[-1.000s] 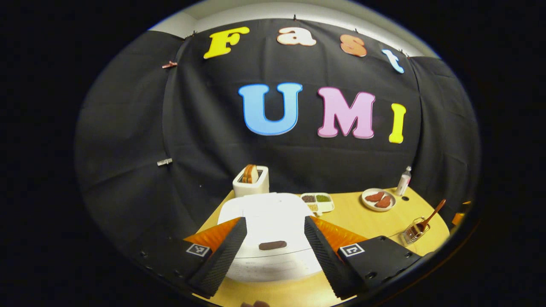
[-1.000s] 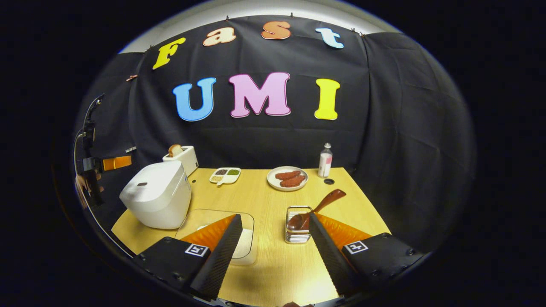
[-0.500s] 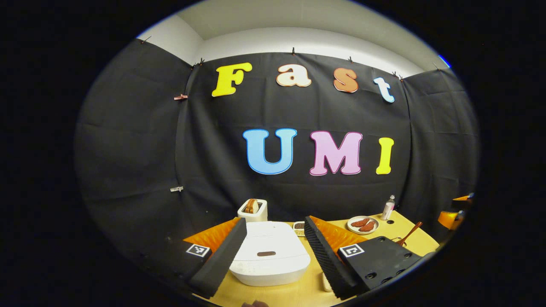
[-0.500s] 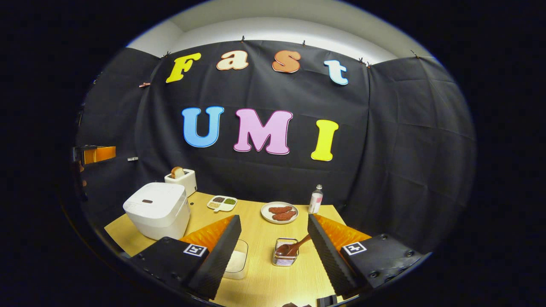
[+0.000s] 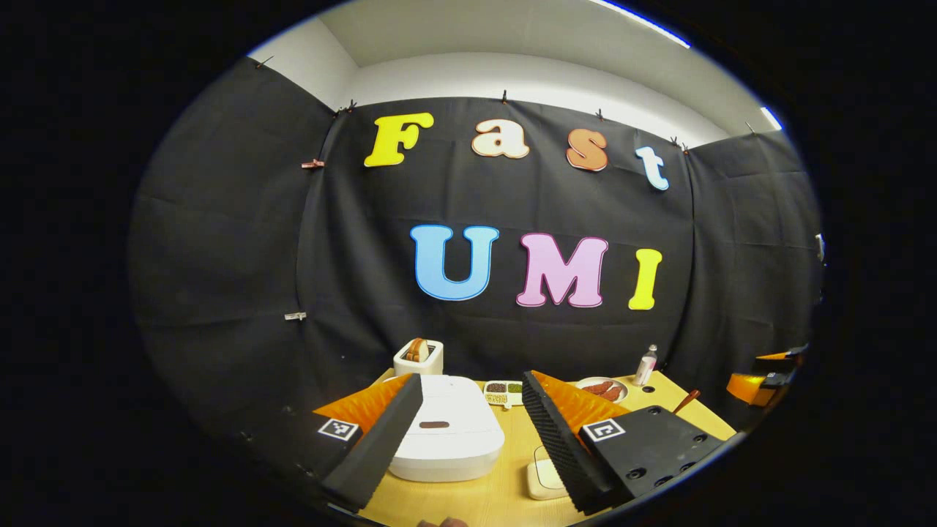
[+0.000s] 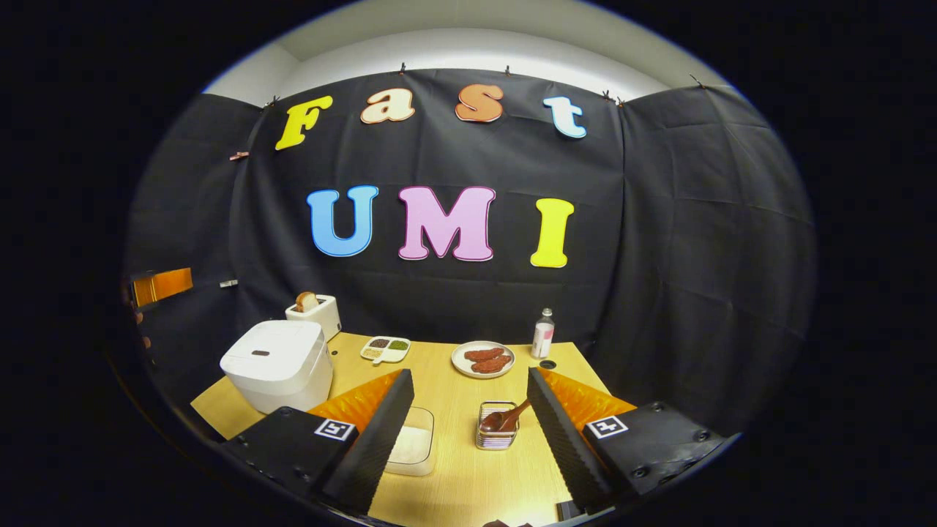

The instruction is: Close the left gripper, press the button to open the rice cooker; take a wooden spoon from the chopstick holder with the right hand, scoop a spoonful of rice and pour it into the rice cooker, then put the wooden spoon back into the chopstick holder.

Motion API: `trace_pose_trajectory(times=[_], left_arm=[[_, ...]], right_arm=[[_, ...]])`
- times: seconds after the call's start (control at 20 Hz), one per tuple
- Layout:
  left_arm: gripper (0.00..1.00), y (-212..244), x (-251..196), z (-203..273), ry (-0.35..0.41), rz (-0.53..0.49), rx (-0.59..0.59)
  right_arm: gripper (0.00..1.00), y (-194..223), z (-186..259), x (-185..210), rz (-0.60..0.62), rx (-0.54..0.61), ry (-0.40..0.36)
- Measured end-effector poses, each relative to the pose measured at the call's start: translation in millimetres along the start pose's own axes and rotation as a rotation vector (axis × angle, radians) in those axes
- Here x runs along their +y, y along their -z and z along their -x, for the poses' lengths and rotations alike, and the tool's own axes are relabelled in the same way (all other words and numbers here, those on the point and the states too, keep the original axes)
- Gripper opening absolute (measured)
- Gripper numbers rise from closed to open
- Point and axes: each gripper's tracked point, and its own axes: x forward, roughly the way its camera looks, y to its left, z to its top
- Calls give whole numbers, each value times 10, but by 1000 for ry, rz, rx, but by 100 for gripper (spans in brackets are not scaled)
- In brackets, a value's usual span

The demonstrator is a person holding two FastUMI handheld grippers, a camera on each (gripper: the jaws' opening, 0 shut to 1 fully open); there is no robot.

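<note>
On the yellow table [image 6: 446,410] I have the white rice cooker [image 6: 277,364] at the left with its lid down, the dark button [image 5: 434,424] on top showing between my left fingers. The clear container of rice [image 6: 411,448] sits near the front edge, and just beside it the wire chopstick holder [image 6: 497,435] carries the wooden spoon [image 6: 506,419], bowl down, handle leaning out to the right. That layout fits the spoon waiting to be taken or already returned after a pour, with the lid shut again; I cannot settle which.

My worry is the button: it is small, and open fingers could straddle it and press nothing. The holder also looks light, though it is small in this view, so a crooked pull on the handle could tip it.

The left gripper [image 5: 468,428] hangs above and short of the cooker, fingers spread wide, holding and touching nothing. The right gripper [image 6: 468,432] is likewise spread wide and empty, well back from the holder.
</note>
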Motion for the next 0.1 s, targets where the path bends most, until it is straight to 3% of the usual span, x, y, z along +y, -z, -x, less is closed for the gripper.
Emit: trace_pose_trajectory(times=[0.1], left_arm=[[95,7,2,-13,1,-4,3]], right_arm=[[98,-18,-10,9,1,-5,3]])
